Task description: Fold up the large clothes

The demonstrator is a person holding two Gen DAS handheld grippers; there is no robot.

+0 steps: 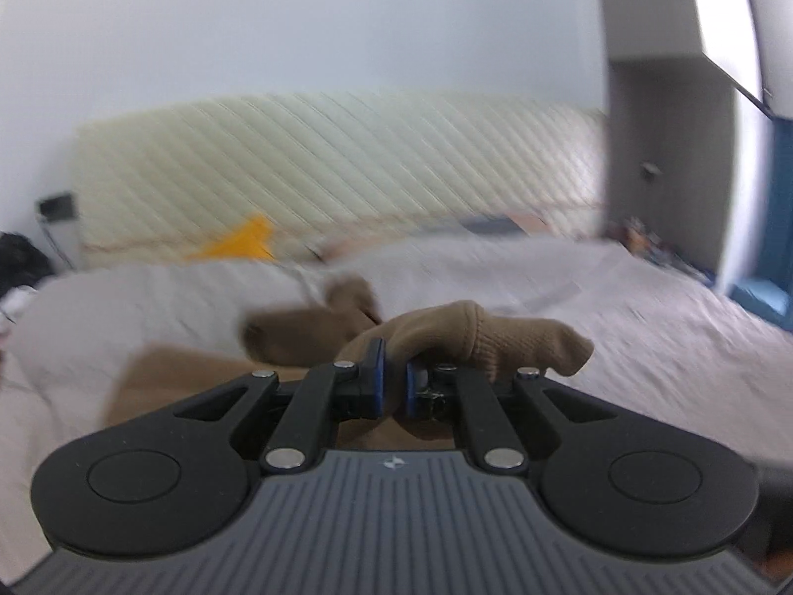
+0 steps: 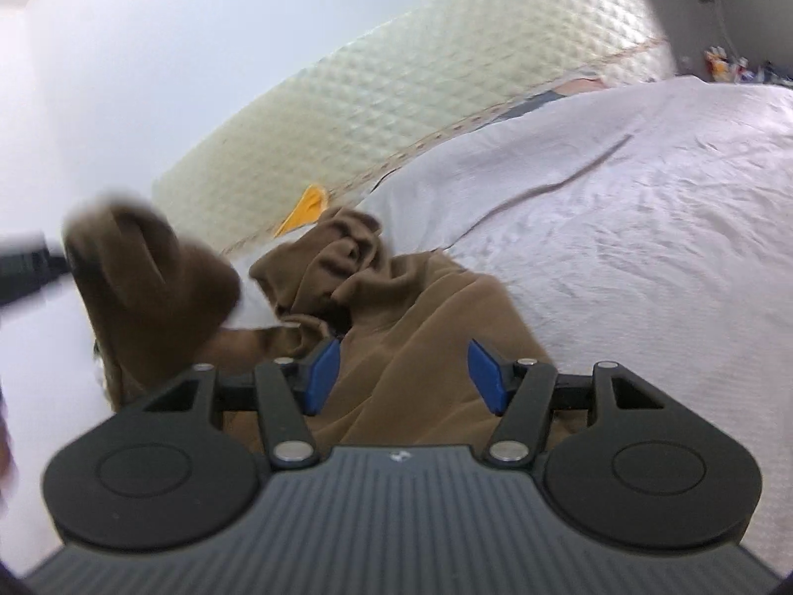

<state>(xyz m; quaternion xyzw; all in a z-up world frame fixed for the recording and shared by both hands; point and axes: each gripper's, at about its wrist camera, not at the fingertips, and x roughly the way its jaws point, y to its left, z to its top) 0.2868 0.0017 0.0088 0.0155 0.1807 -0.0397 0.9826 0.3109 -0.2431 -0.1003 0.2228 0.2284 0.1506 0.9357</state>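
Left tongs (image 1: pixel 391 382) are pinched tight on a bit of the brown garment (image 1: pixel 446 337), rest bunched on the bed (image 1: pixel 644 317). Right tongs (image 2: pixel 404 374) hang wide above it, gripping nothing.

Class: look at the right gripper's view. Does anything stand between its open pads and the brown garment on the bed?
Nothing visible does. The right gripper is open, and the brown garment lies directly between and beyond its pads, on the bed.

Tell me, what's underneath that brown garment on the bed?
Around the brown garment a pale grey bedspread shows, so it evidently lies on that. Whatever sits directly beneath the crumpled cloth is covered and cannot be seen.
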